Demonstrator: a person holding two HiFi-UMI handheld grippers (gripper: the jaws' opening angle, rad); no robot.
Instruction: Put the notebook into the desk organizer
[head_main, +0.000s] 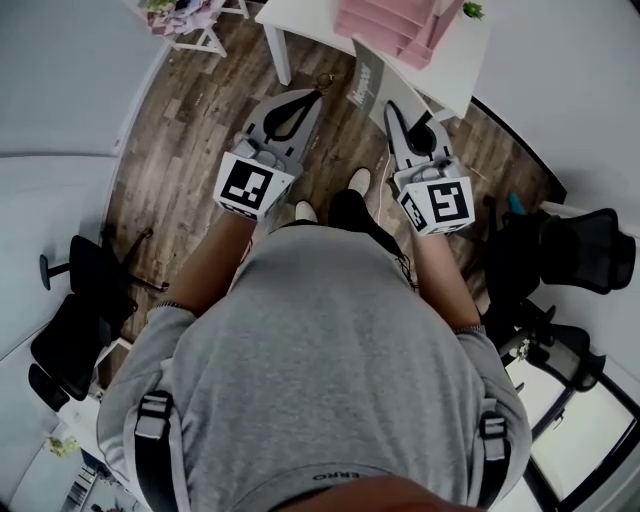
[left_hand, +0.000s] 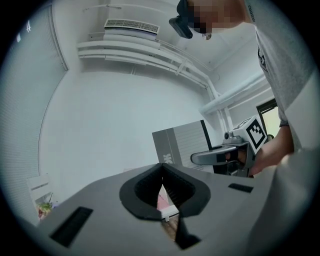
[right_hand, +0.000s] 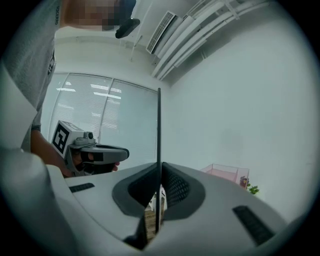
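Right claw is pinched closed on the thin notebook, which stands on edge ahead of it; better to keep it vertical and aim for a slot of the pink desk organizer at twelve o'clock, while the left claw is closed and empty.

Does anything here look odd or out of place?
Only the notebook: it hangs on edge in mid-air, pinched in the right hand-held gripper, not yet in the pink desk organizer on the white table. Nothing looks spilled or damaged.

Wood floor, white table, black chairs
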